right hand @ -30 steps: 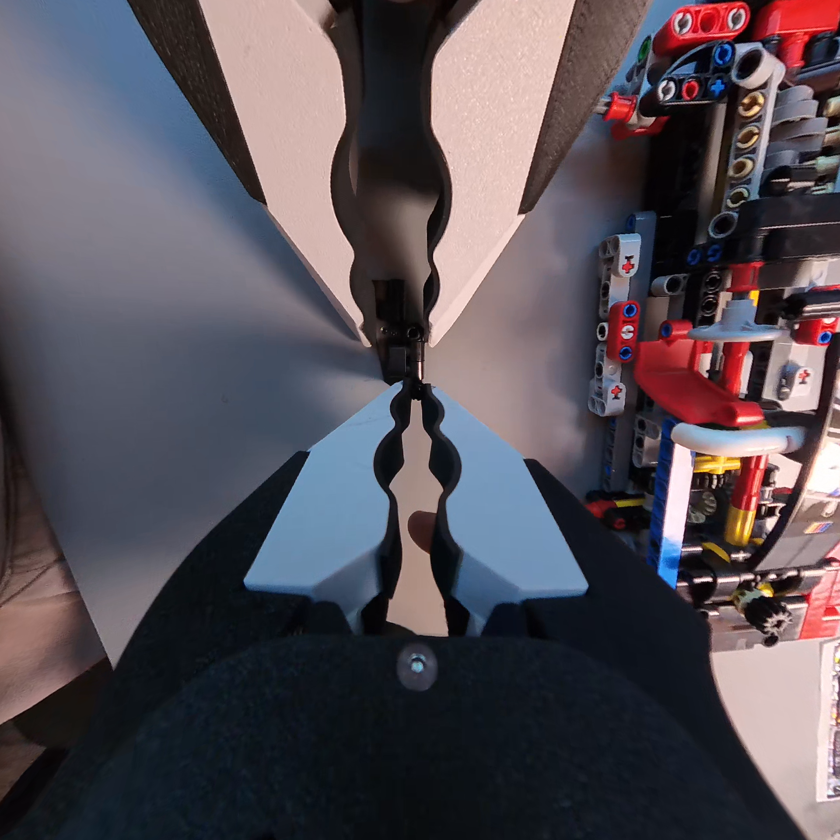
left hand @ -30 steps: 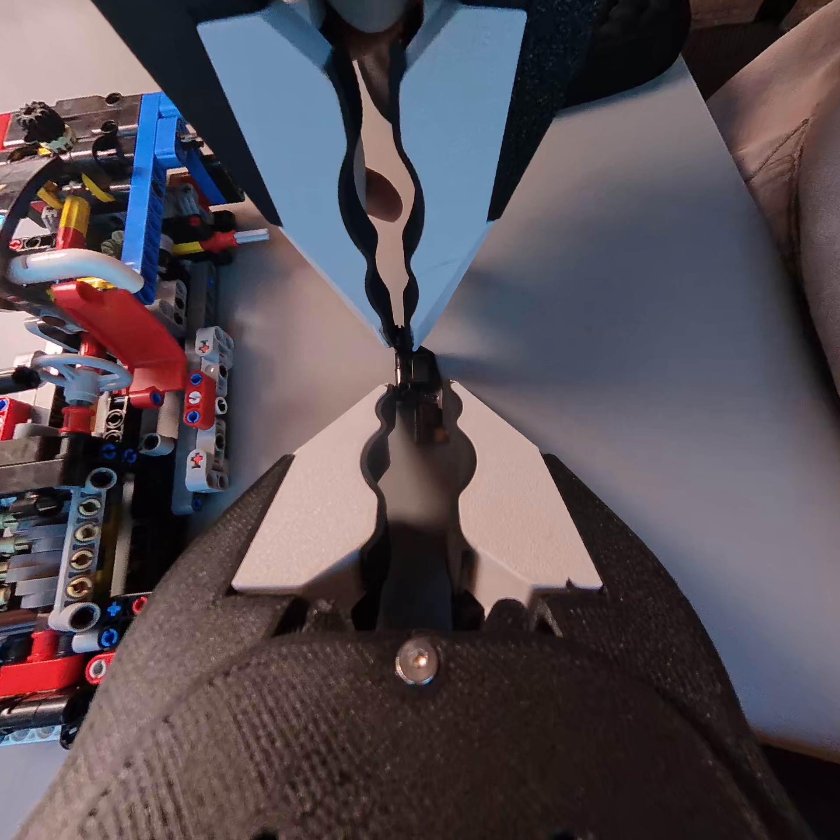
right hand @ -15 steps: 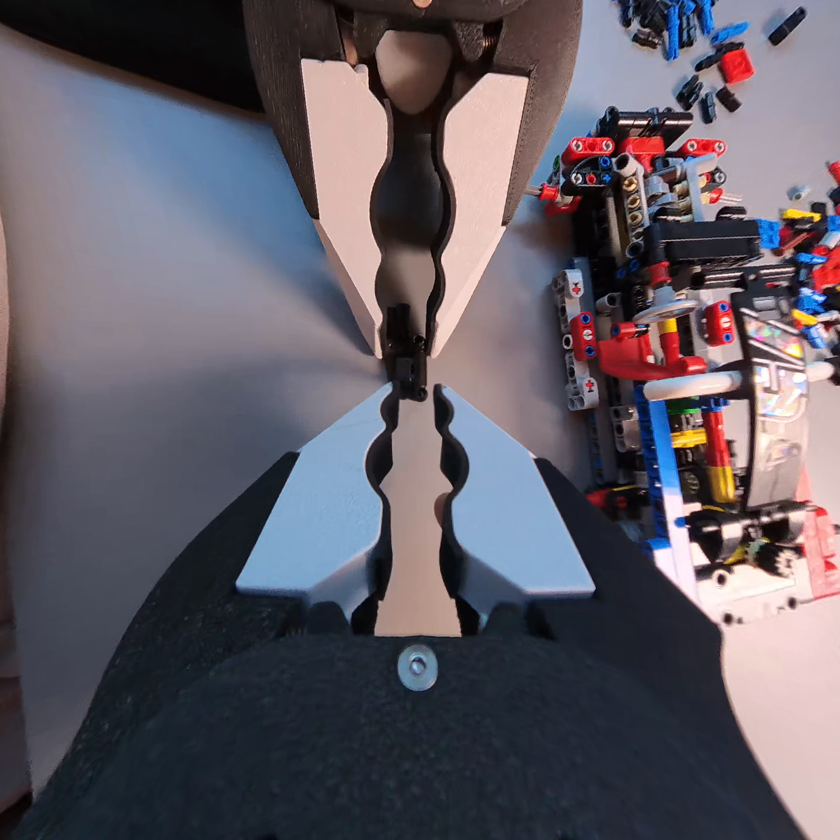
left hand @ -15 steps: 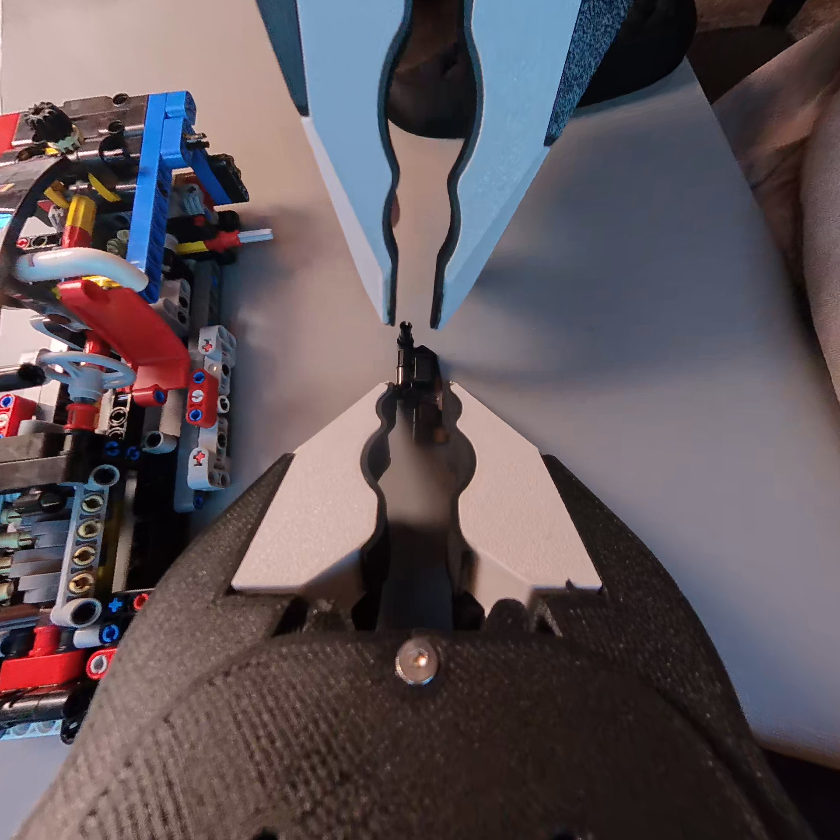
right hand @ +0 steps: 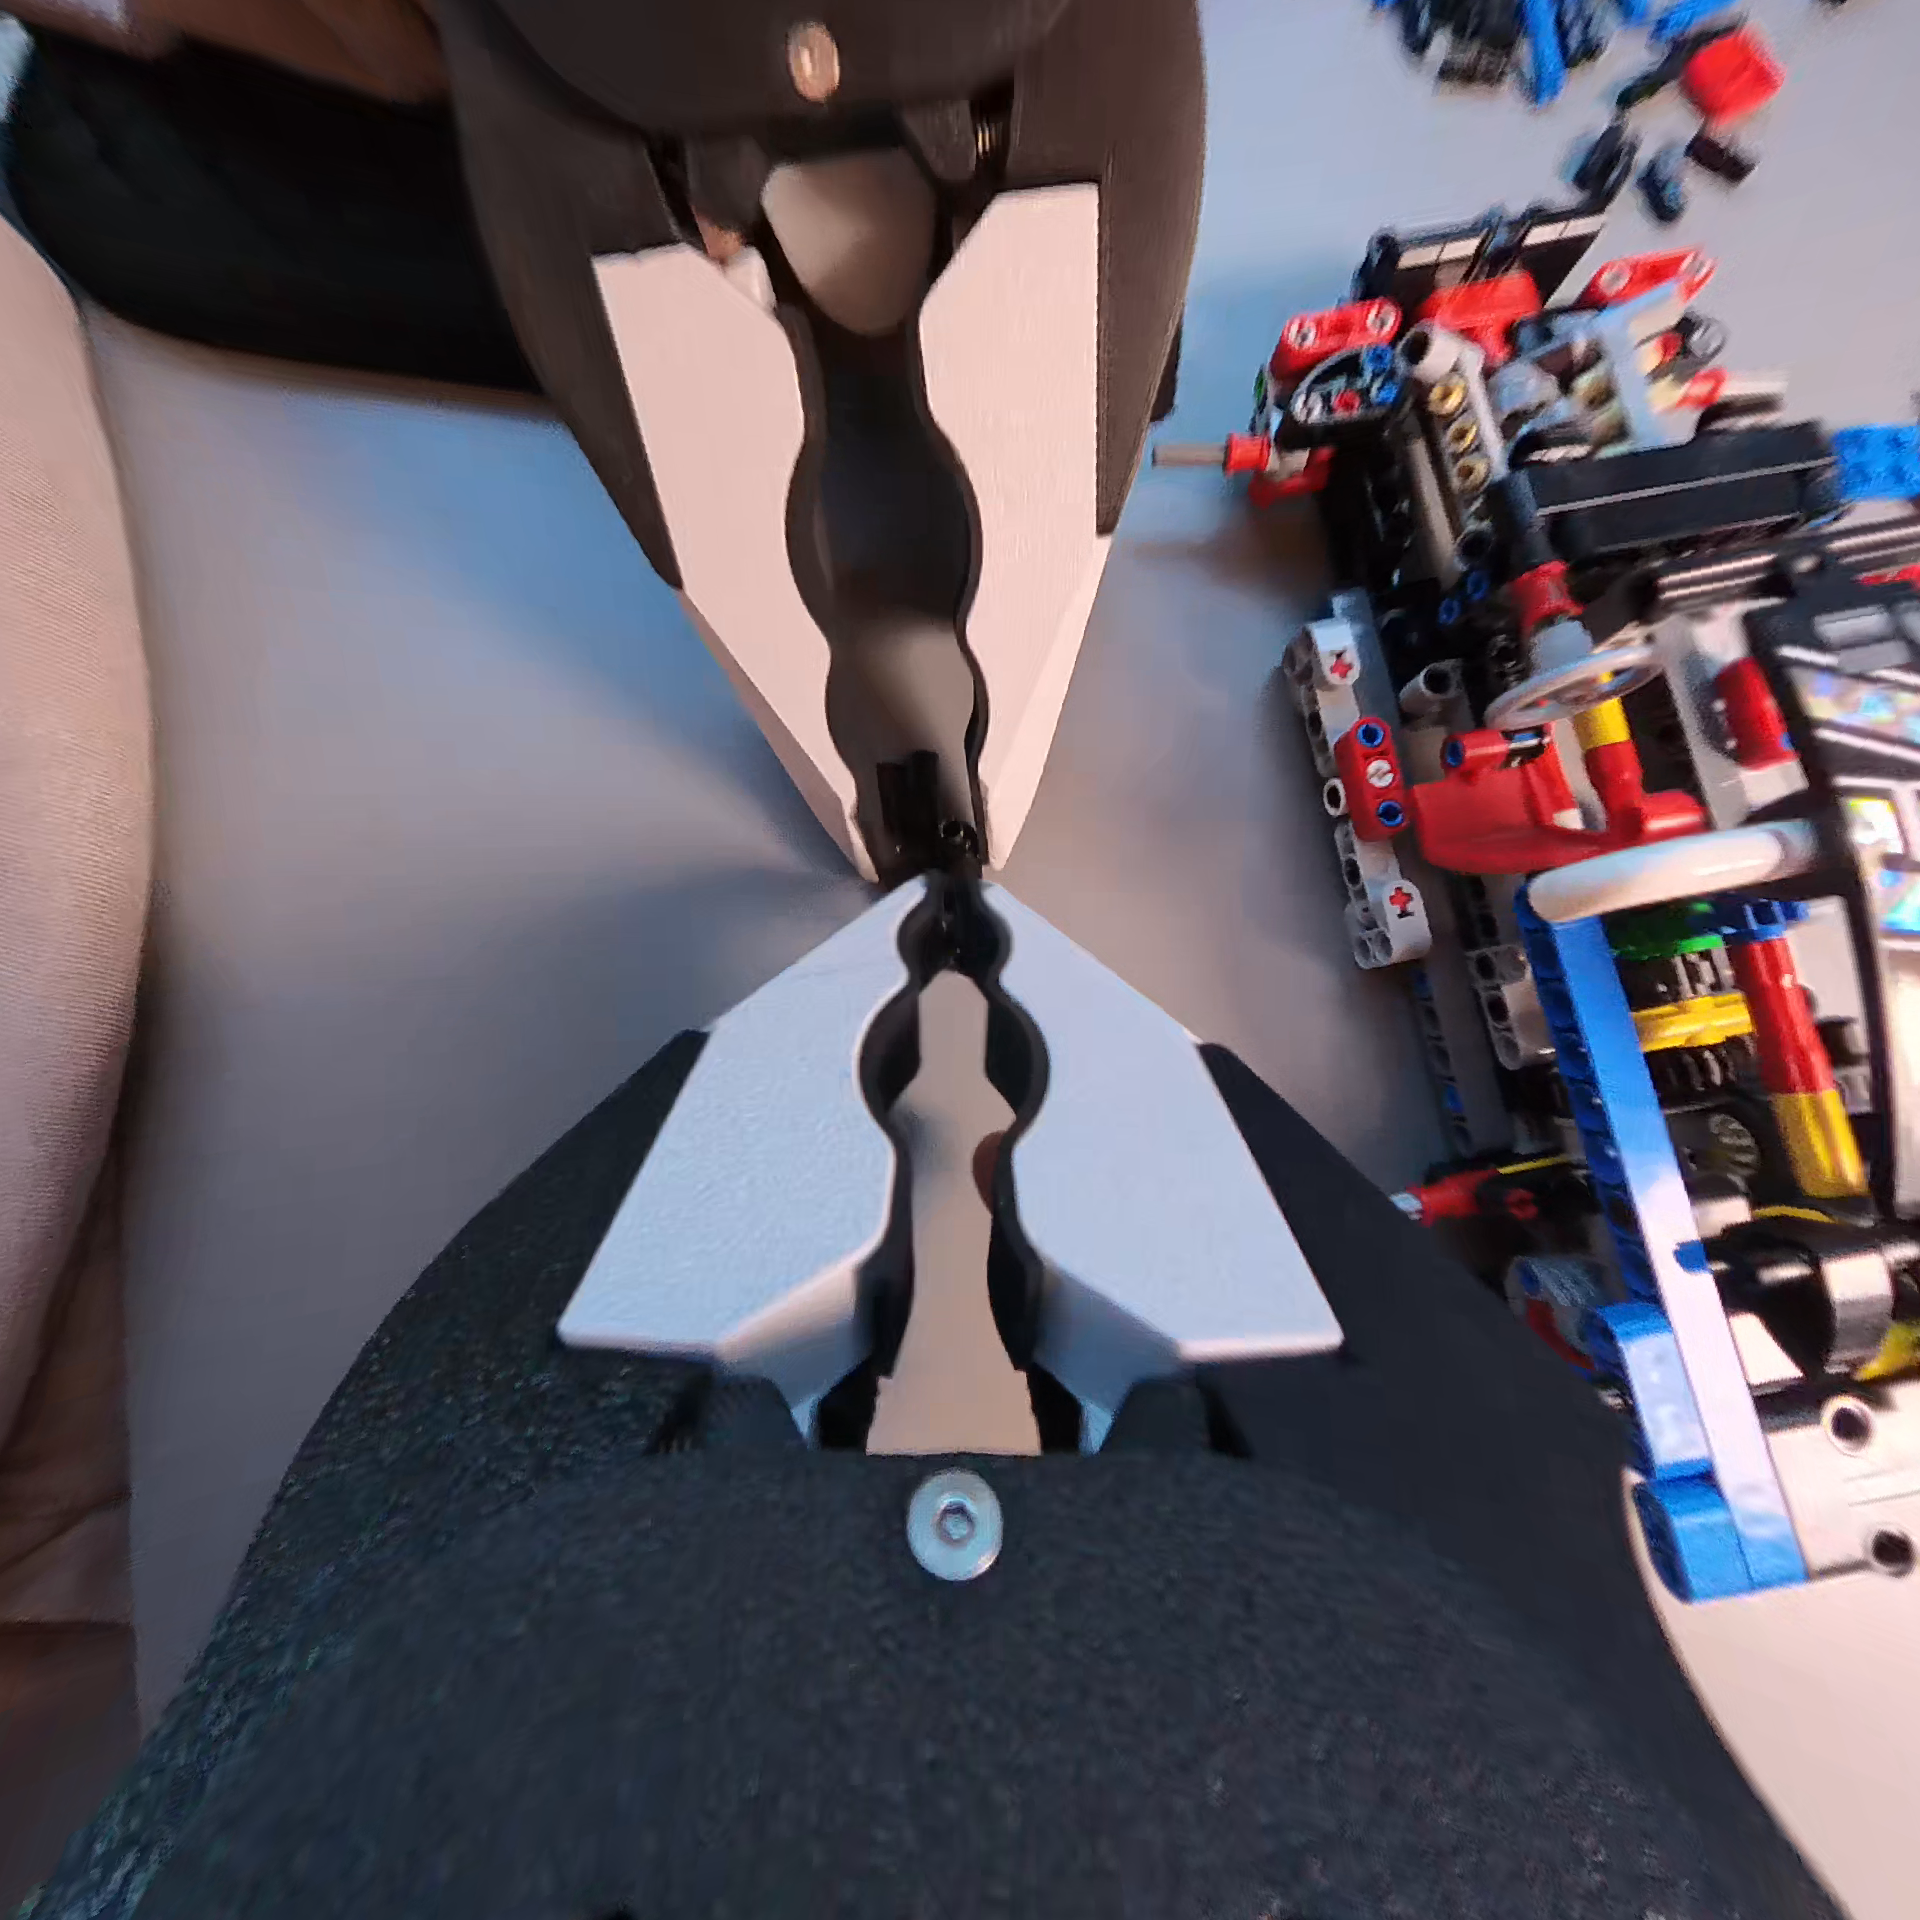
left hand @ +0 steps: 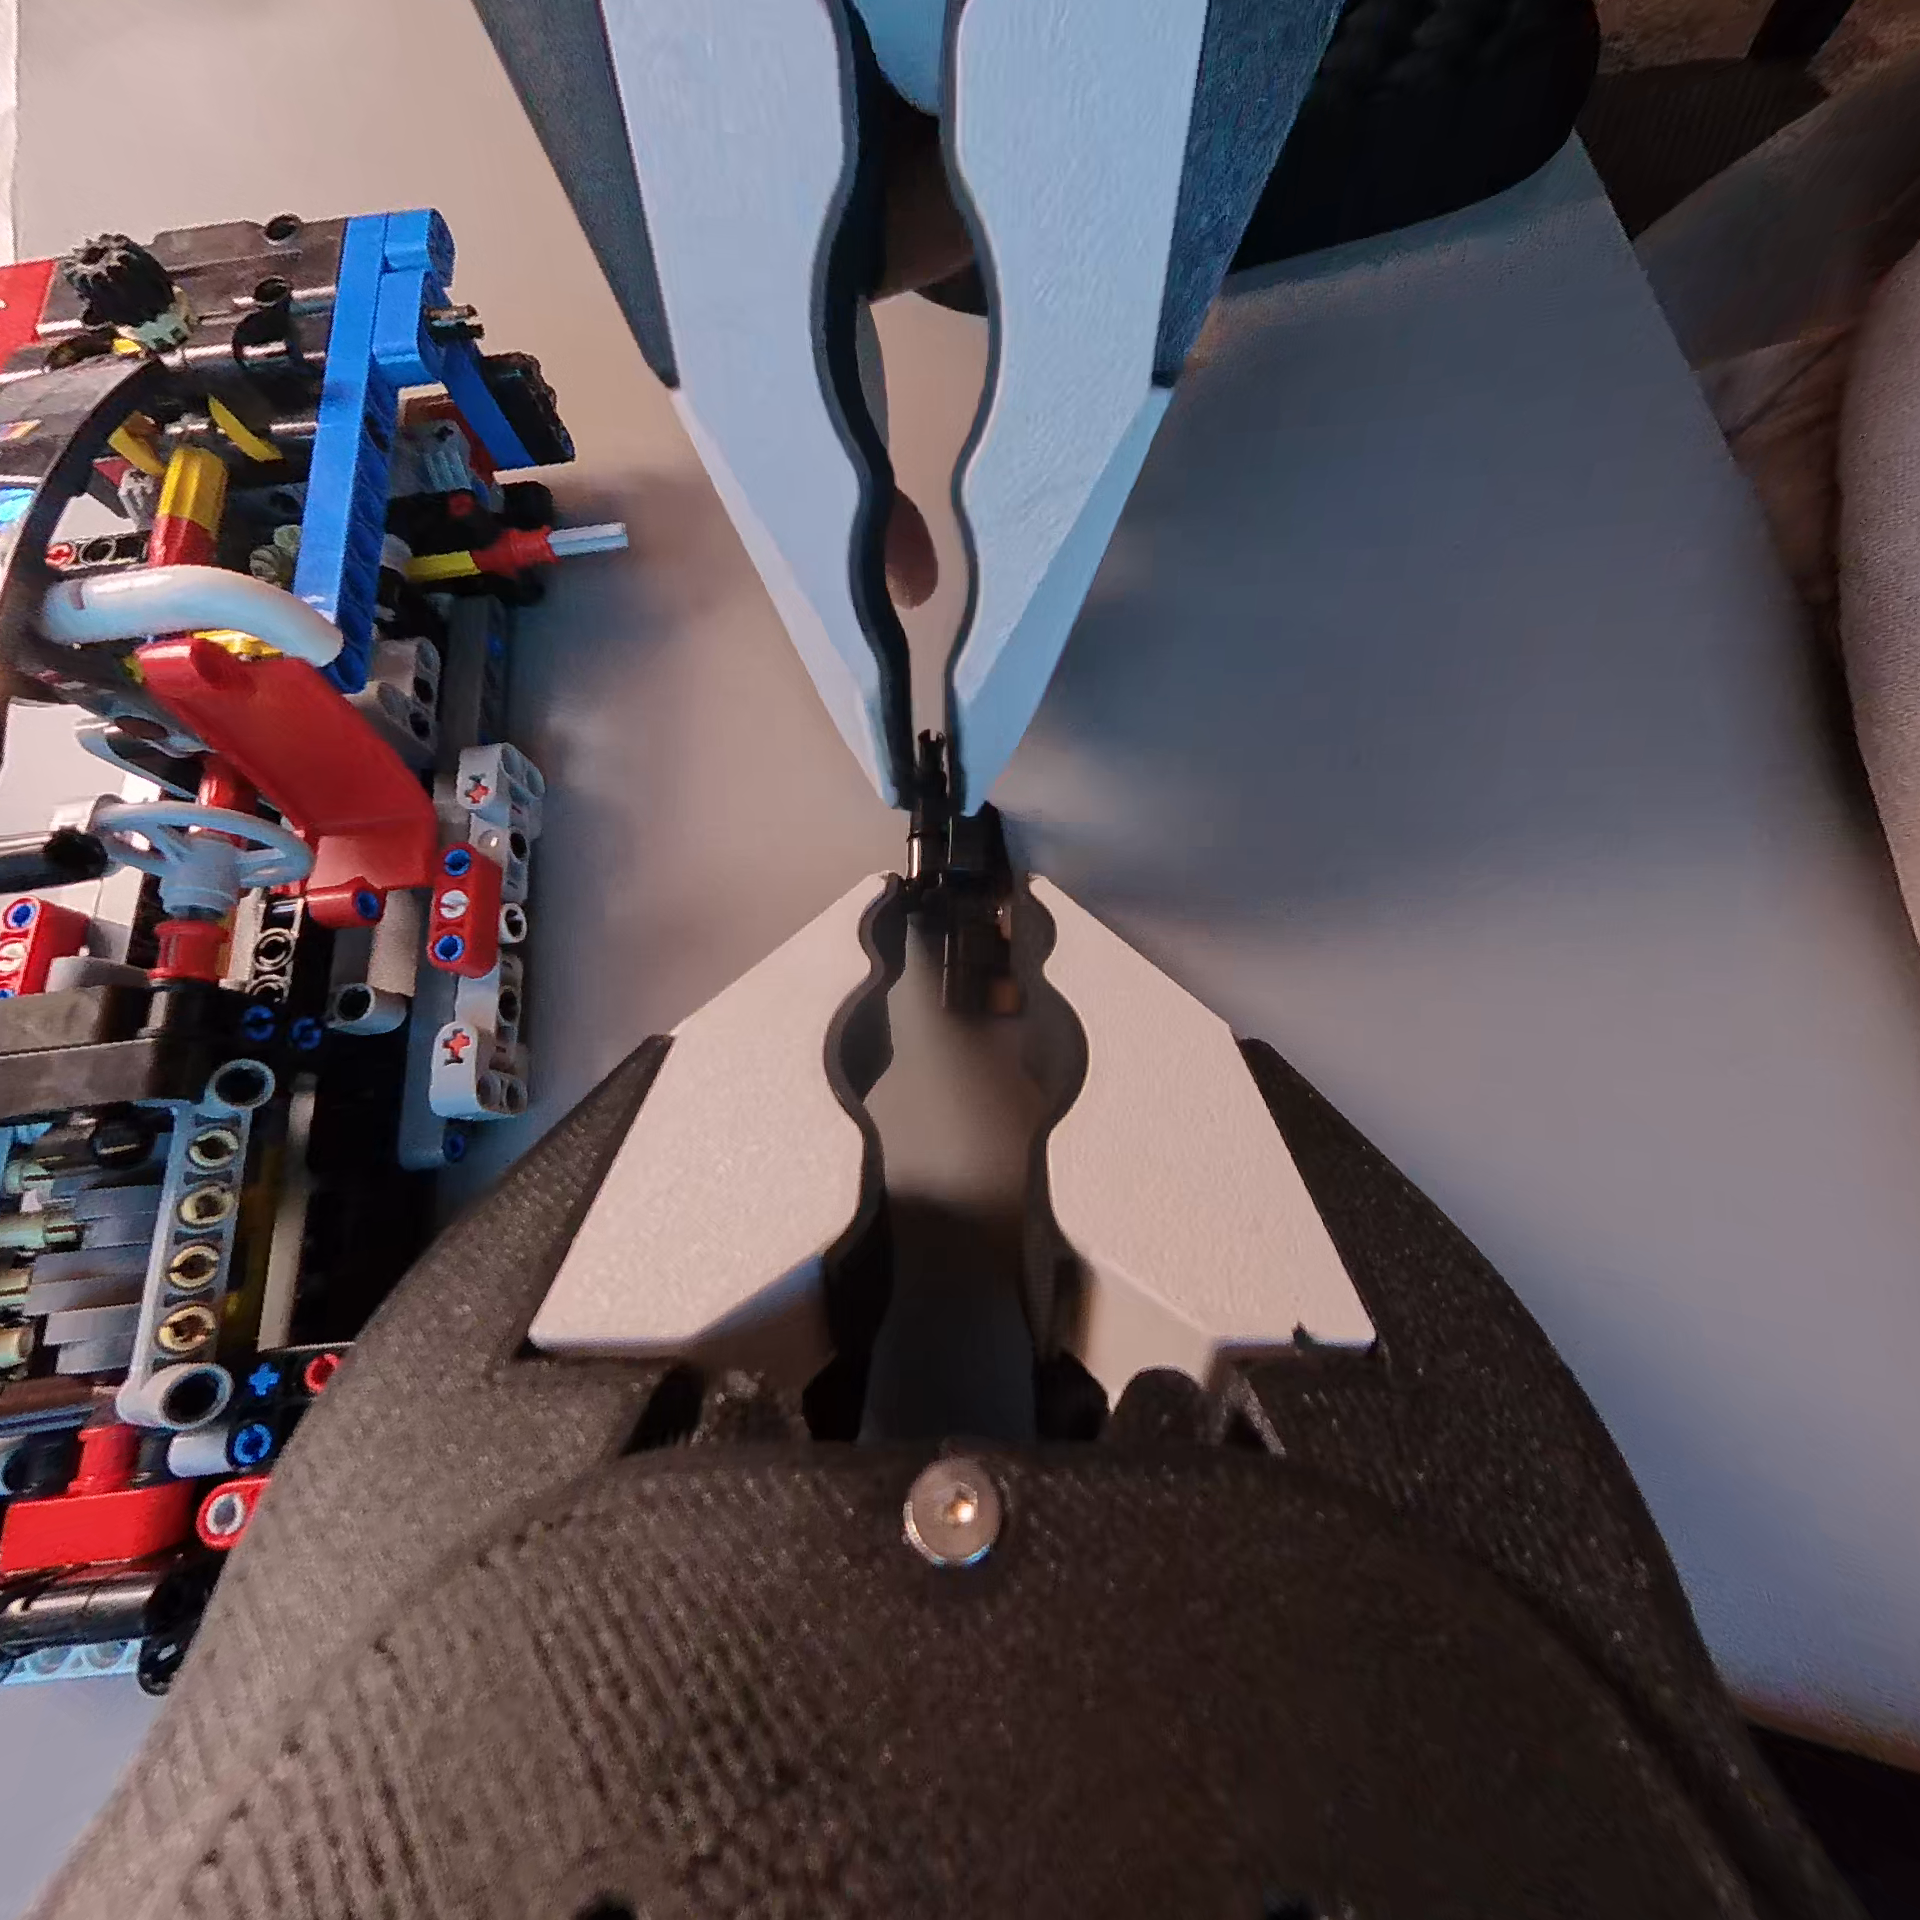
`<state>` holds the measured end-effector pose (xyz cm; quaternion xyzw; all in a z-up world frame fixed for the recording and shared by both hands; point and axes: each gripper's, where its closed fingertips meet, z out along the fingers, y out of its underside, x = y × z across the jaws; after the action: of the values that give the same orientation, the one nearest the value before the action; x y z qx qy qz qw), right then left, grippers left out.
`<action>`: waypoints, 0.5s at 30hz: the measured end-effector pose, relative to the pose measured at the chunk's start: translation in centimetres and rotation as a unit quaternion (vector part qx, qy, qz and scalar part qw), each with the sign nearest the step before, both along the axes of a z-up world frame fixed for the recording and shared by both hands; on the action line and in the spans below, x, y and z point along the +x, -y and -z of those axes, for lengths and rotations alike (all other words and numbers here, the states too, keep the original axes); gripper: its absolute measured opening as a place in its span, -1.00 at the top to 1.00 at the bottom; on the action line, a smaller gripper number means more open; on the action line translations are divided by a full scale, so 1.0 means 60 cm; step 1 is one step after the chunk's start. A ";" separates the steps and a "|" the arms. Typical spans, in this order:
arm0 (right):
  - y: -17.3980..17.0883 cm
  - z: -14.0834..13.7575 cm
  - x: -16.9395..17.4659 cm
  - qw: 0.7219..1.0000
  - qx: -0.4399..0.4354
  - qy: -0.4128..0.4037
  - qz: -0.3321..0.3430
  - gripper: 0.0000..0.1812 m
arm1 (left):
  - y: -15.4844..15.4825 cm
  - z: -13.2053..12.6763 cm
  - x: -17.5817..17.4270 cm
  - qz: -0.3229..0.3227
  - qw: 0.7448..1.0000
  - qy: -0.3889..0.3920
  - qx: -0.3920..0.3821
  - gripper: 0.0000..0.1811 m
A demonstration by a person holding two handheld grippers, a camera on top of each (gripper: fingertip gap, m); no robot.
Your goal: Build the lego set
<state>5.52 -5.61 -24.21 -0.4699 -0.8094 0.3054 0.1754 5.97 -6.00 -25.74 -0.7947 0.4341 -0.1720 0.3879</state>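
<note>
My left gripper point(left hand: 961, 894) is shut on a small black lego piece point(left hand: 971, 935), held above the grey table point(left hand: 1455, 831). My right gripper point(right hand: 953, 896) faces it tip to tip and is shut on a thin black pin point(right hand: 951, 925) that sticks out of that piece. In the left wrist view the right gripper point(left hand: 930, 800) comes in from the top with the pin point(left hand: 928, 774) between its tips. In the right wrist view the left gripper point(right hand: 930, 862) comes in from the top with the black piece point(right hand: 904, 790). The partly built lego vehicle point(left hand: 260, 831) lies to one side and also shows in the right wrist view point(right hand: 1610, 831).
Several loose blue, black and red lego parts point(right hand: 1621, 94) lie past the far end of the model. A person's beige clothing point(right hand: 52, 831) is at the table's edge. Bare table surface point(right hand: 416, 727) lies under the grippers. Both grippers' tips are close together, under 4 cm apart.
The right gripper was shut at the black piece, then opened and backed off. It has now come back and shut on the pin. The left gripper kept its hold and stayed put.
</note>
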 end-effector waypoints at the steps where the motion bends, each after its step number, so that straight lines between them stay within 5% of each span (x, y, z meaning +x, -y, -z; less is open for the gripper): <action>1: 0.001 -0.008 0.001 1.000 -0.011 -0.014 0.001 0.88 | 0.000 0.000 0.000 -0.001 1.000 -0.002 0.003 0.80; 7: -0.031 -0.055 0.000 0.986 -0.110 -0.086 0.090 0.60 | -0.029 -0.036 -0.019 -0.005 0.981 -0.079 0.175 0.80; 11: -0.040 -0.083 -0.003 0.960 -0.208 -0.137 0.125 0.58 | -0.035 -0.094 -0.024 -0.001 0.931 -0.138 0.338 0.81; 15: -0.018 -0.103 -0.001 0.953 -0.239 -0.164 0.084 0.69 | -0.030 -0.122 -0.018 0.009 0.877 -0.202 0.436 0.81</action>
<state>5.46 -4.54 -18.02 -0.5081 -0.6304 0.5467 0.2135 4.86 -4.21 -18.42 -0.5591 0.5409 0.1949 0.5973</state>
